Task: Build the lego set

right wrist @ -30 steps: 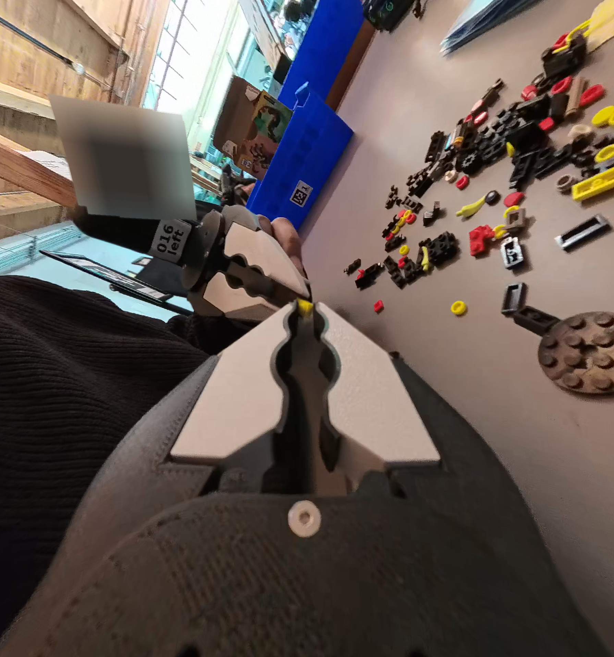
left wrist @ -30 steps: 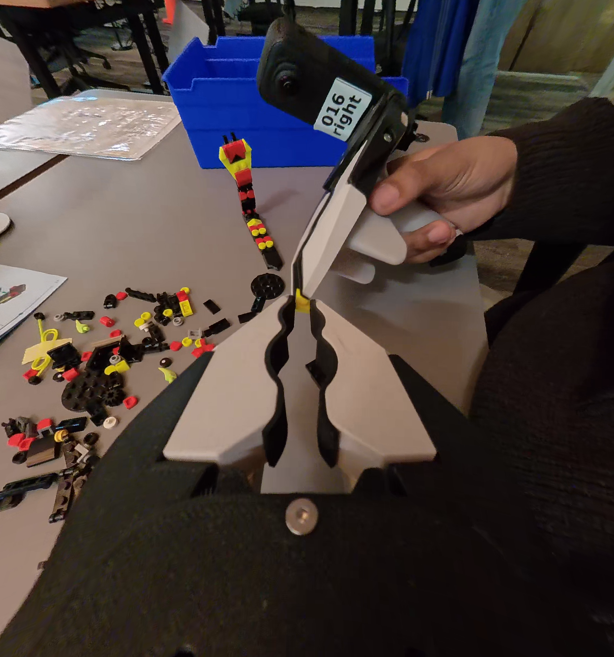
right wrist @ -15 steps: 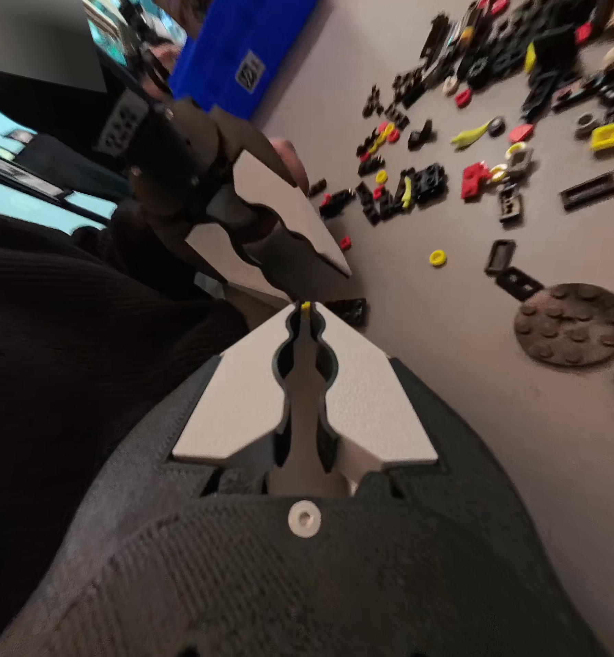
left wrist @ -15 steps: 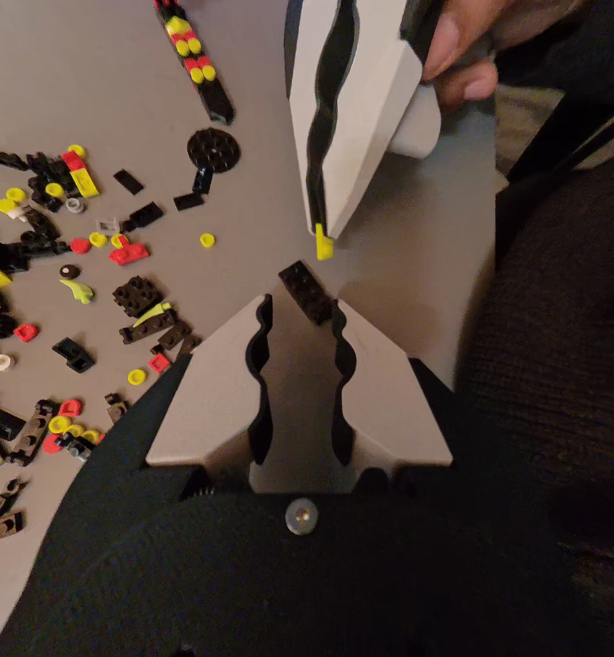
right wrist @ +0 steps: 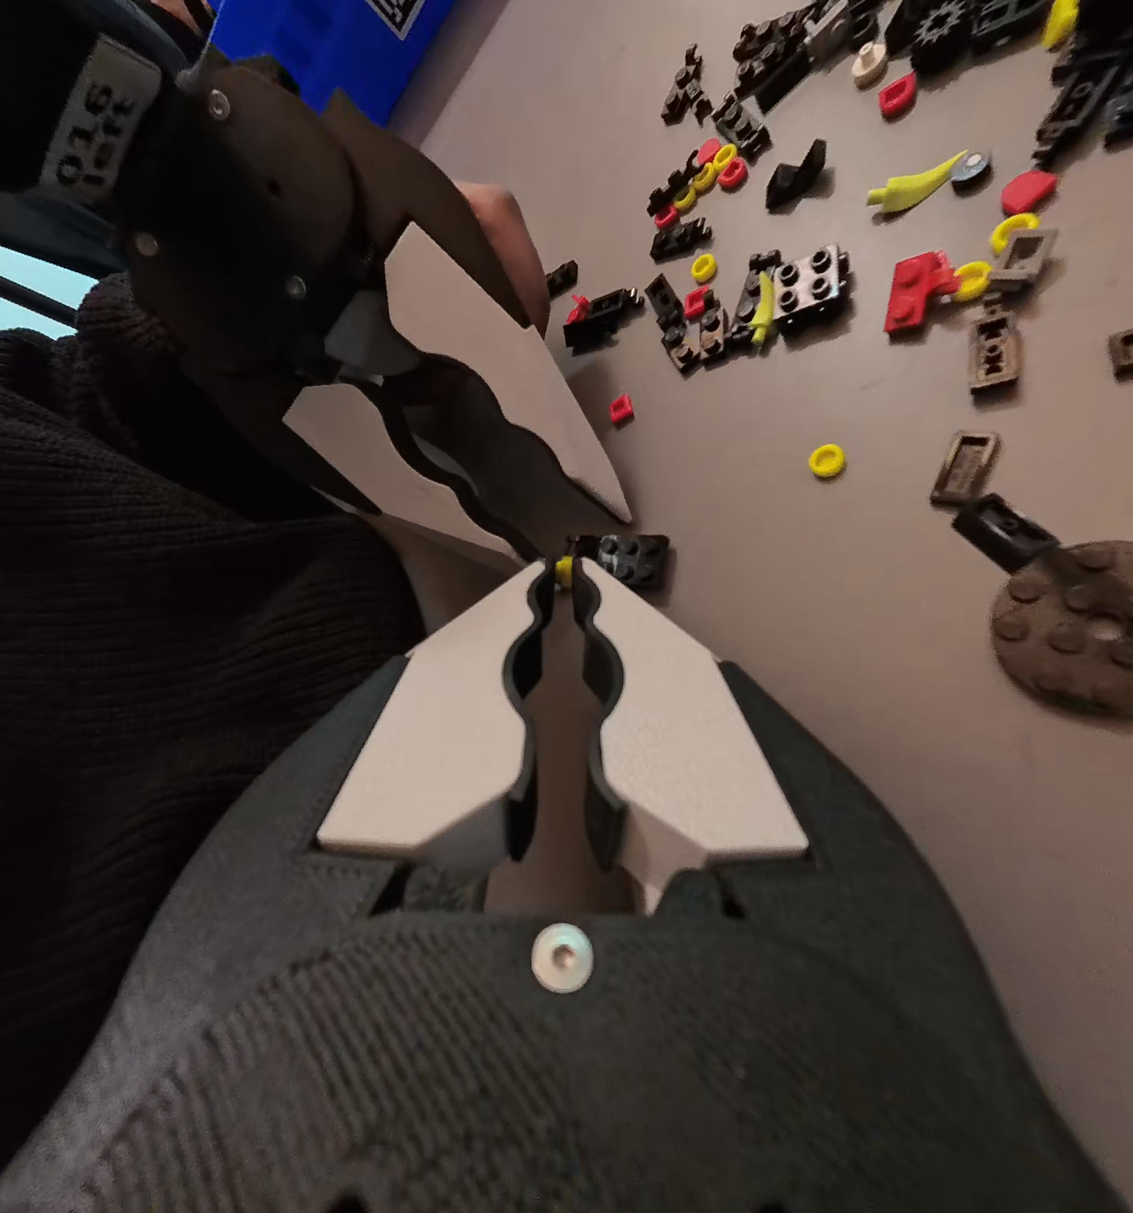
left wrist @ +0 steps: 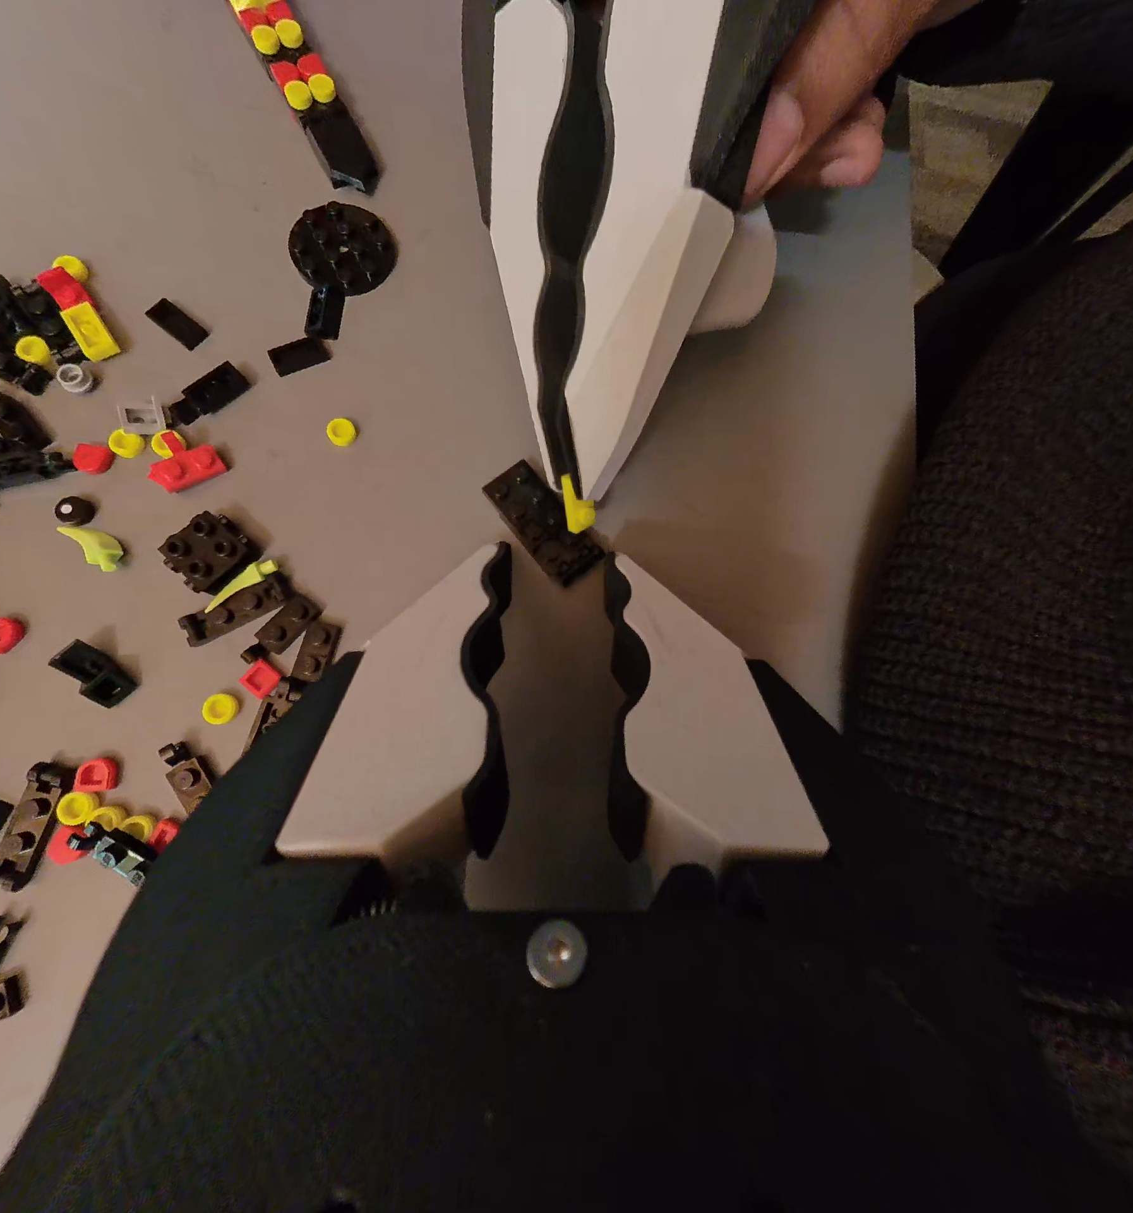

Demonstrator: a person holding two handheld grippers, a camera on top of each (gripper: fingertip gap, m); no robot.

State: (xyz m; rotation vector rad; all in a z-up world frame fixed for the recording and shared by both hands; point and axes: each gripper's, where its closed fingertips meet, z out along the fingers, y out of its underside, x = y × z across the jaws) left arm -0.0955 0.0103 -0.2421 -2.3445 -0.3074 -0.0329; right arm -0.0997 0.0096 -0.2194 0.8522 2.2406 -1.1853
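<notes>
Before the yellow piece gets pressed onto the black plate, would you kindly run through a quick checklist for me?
1. Right gripper shut on the small yellow lego piece: ok.
2. Piece over the black studded rectangular plate: ok, at its edge.
3. Piece lined up with studs: cannot tell.
4. Left gripper steadying the plate: not ok, open, plate's end between its tips, ungripped.
5. Plate flat on the grey table: ok.
</notes>
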